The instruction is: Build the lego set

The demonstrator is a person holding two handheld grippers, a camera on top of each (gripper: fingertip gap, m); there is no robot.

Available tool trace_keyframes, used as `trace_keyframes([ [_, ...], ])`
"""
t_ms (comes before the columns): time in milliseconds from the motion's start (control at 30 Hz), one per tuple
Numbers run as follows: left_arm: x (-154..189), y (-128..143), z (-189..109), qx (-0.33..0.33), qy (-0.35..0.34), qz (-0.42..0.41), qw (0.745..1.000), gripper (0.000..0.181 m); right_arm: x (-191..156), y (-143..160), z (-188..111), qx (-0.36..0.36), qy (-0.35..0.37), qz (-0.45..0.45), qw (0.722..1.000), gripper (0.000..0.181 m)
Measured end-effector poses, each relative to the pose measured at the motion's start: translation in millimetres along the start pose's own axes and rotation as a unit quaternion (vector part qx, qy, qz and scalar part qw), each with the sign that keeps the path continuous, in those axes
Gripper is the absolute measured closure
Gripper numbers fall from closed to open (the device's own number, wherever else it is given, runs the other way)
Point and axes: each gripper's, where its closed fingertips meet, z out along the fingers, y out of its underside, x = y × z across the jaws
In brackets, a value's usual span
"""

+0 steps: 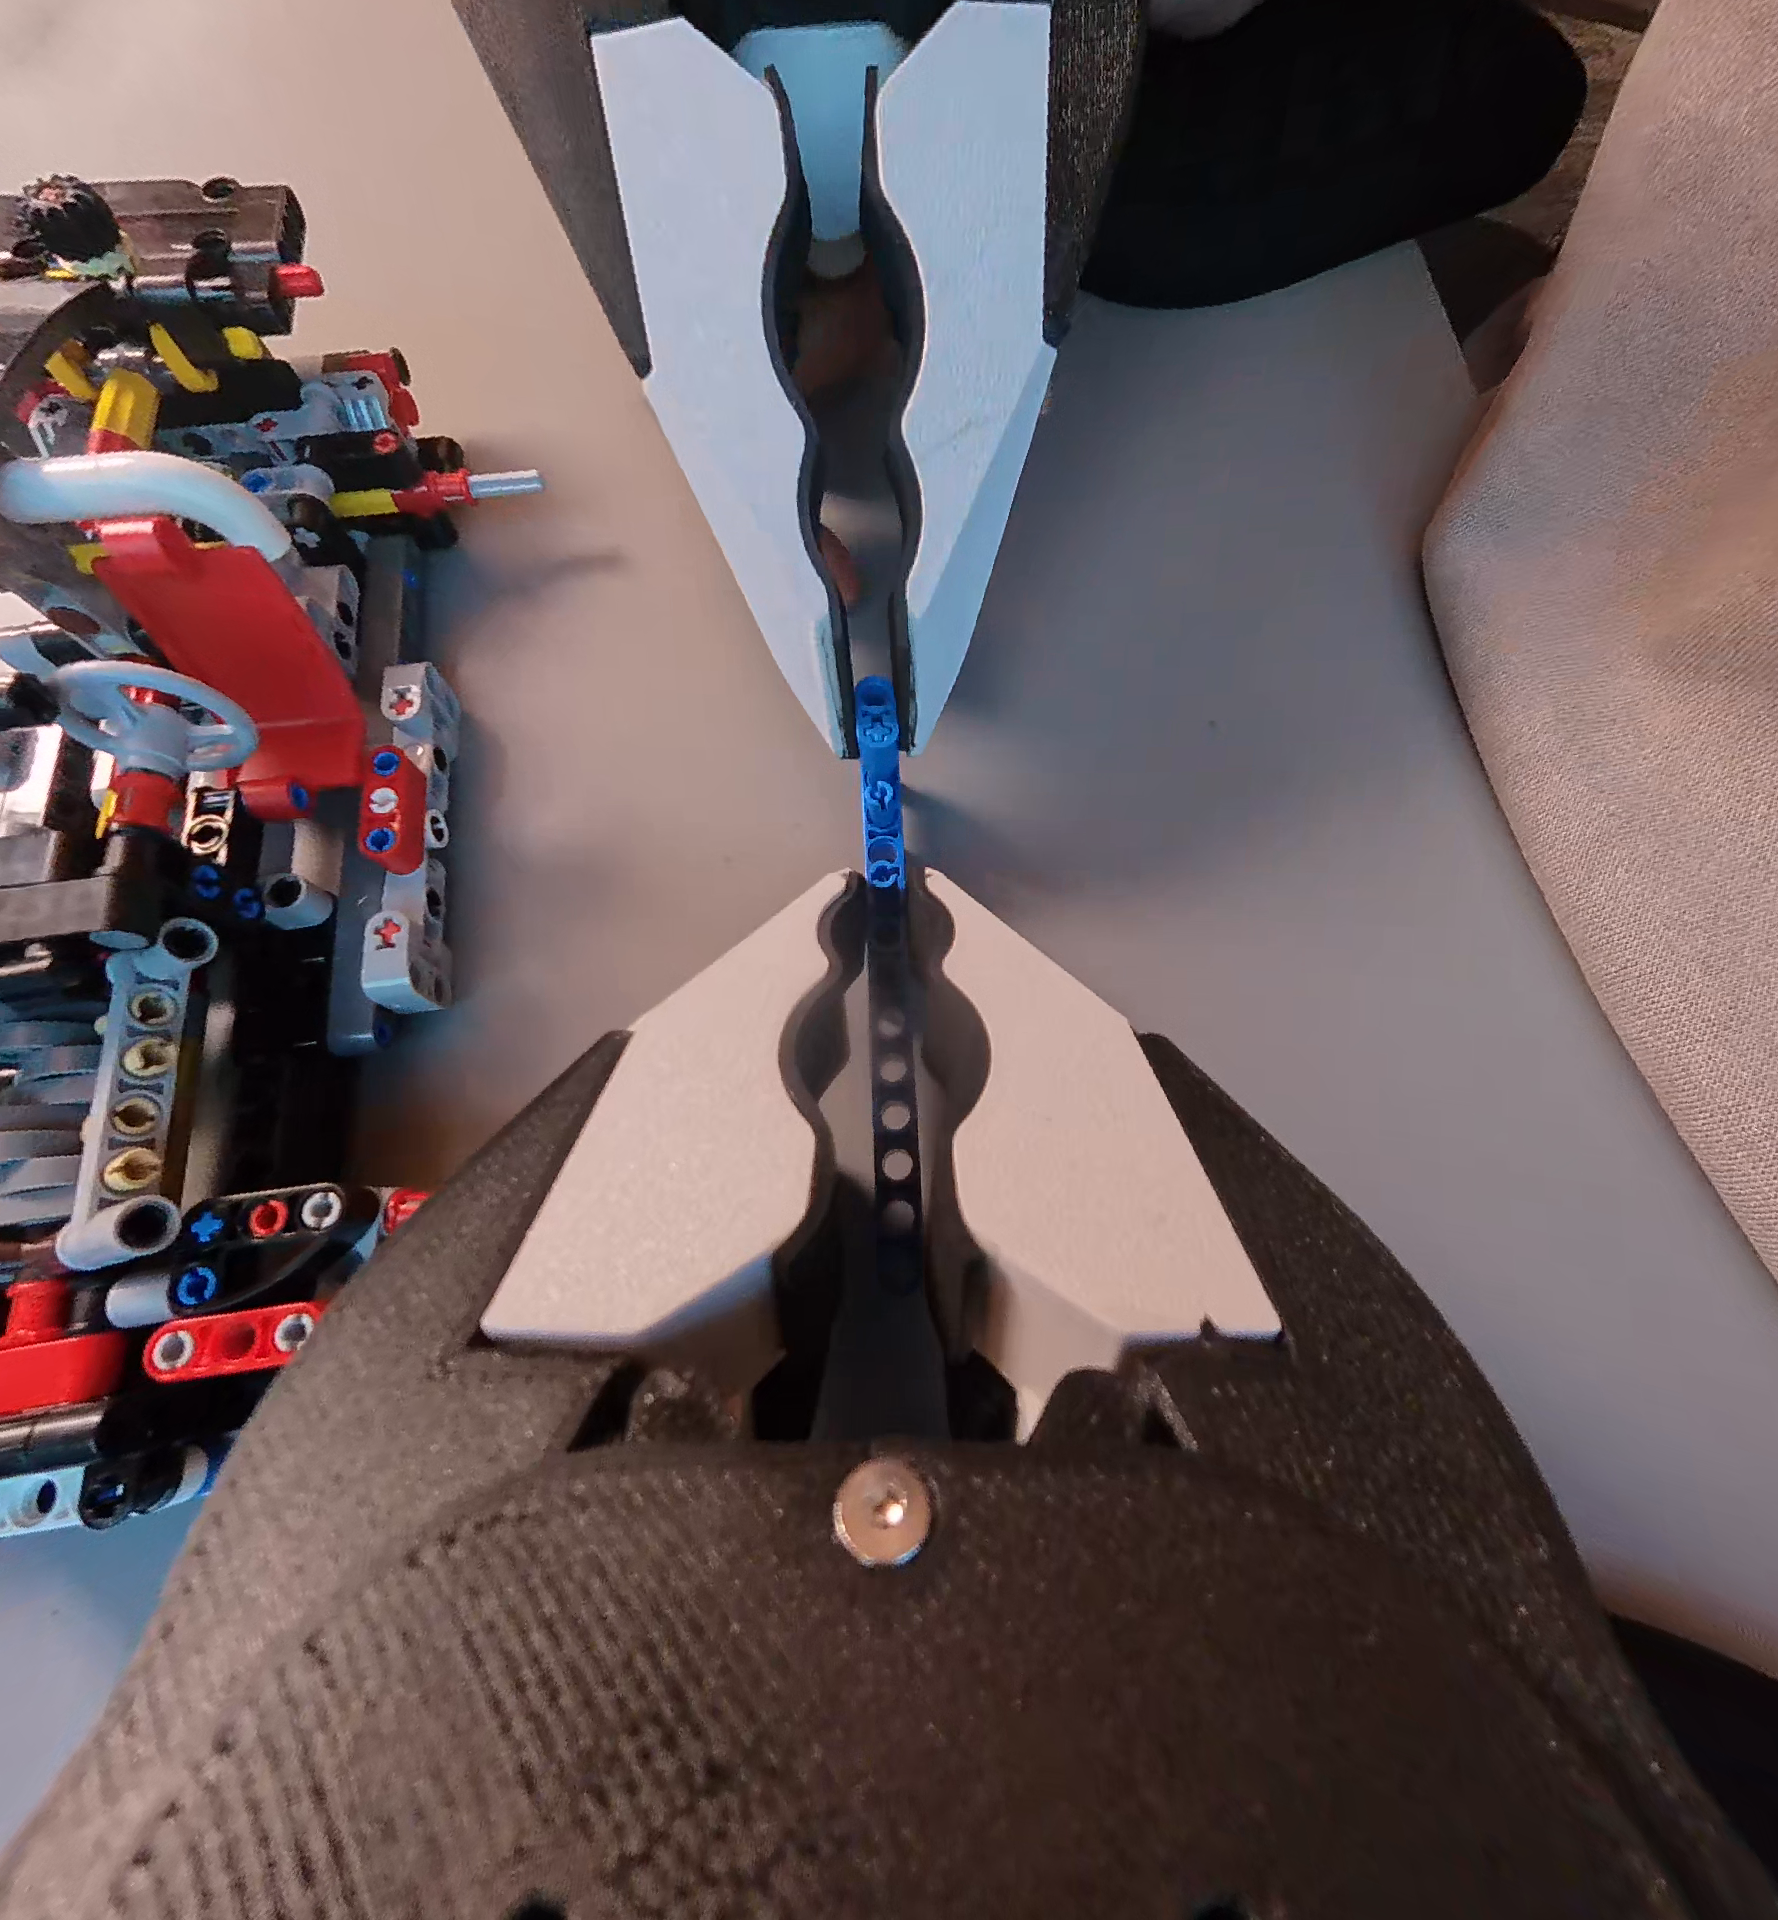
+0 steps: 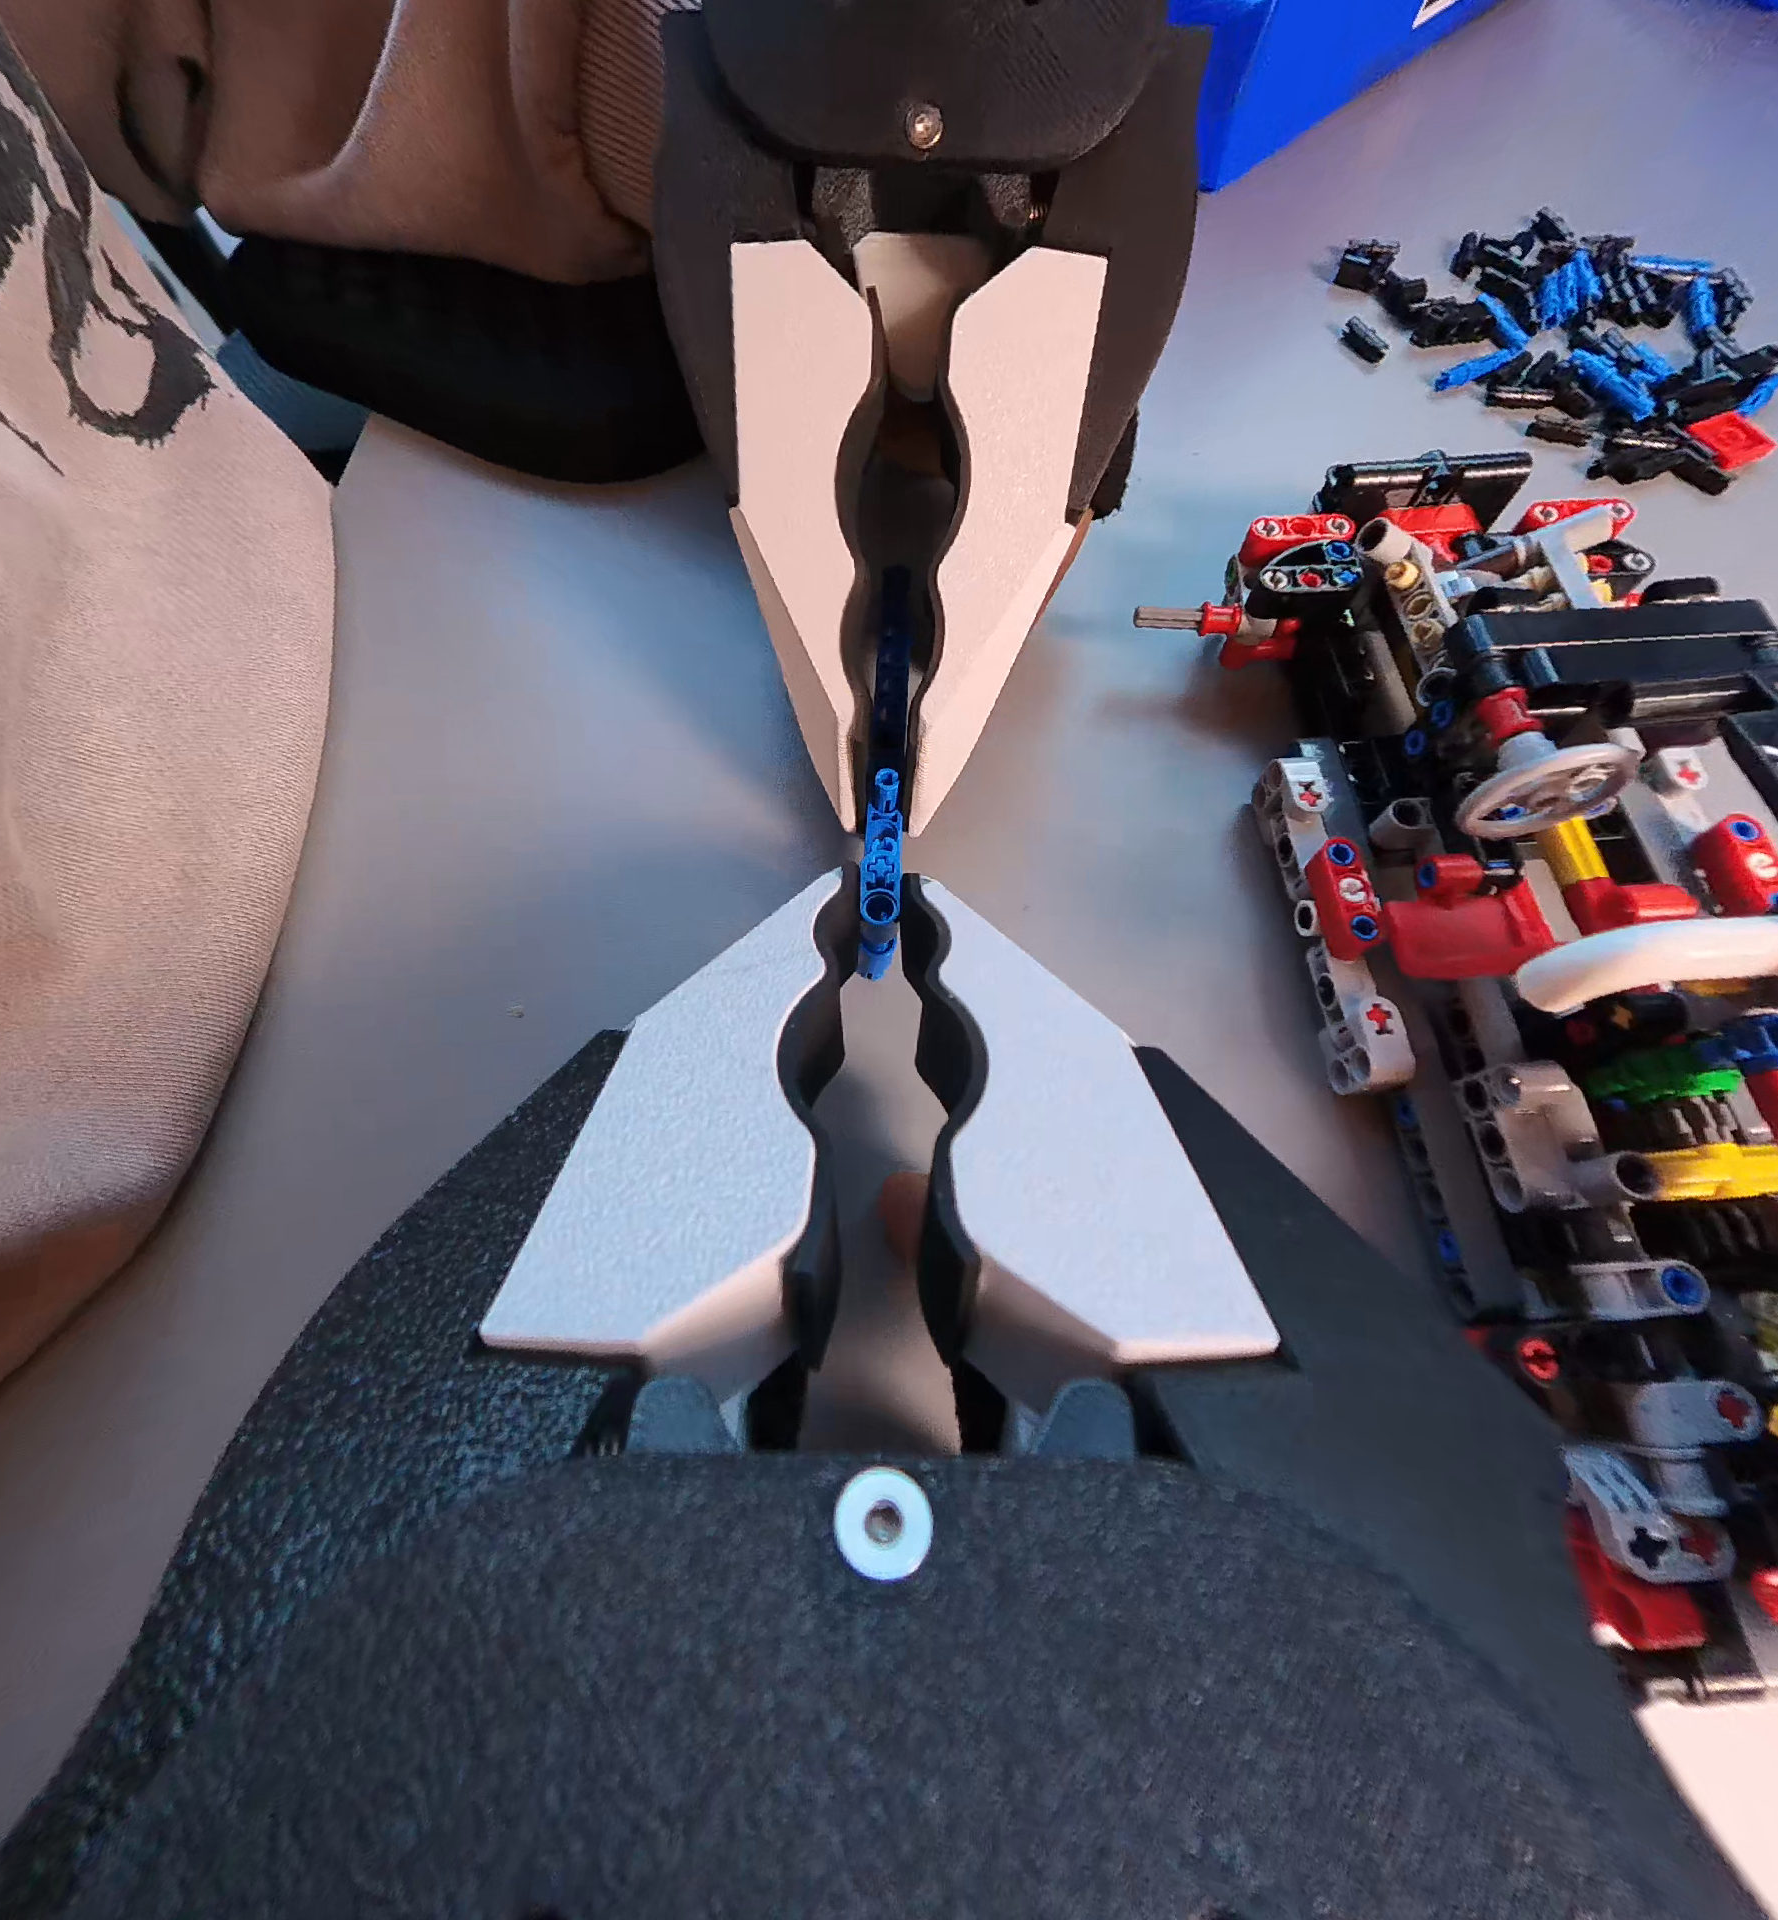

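My left gripper [image 1: 885, 883] is shut on a long black beam with holes [image 1: 893, 1101], held on edge between its fingers. A short blue piece [image 1: 880, 800] sits at the beam's far end. My right gripper [image 1: 880, 743] faces it tip to tip and is shut on that blue piece. In the right wrist view the right gripper [image 2: 880, 894] grips the blue piece [image 2: 880, 873], and the left gripper [image 2: 883, 821] beyond holds the black beam [image 2: 893, 665]. Both are held above the grey table [image 1: 1228, 727]. The part-built red, black and grey lego vehicle [image 1: 189, 831] lies to the side.
The vehicle shows at the right of the right wrist view [image 2: 1591, 935]. A pile of small blue and black pins [image 2: 1581, 332] lies behind it, with a blue box [image 2: 1311, 73] at the far edge. A person's beige clothing [image 2: 85, 727] borders the table. The tips of both grippers are at nearly the same place.
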Motion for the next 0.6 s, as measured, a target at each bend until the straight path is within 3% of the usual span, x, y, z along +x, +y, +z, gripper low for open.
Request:
trace_keyframes([
  [233, 0.6, 0.2, 0.2, -0.001, -0.012, 0.017, 1.0, 0.175, -0.6, 0.3, 0.7, 0.0, -0.03, 0.019, 0.999, 0.175],
  [600, -1.4, 0.2, 0.1, 0.0, 0.012, -0.023, 1.0, 0.175, -0.8, 0.4, 0.4, 0.004, 0.019, -0.031, 0.999, 0.175],
])
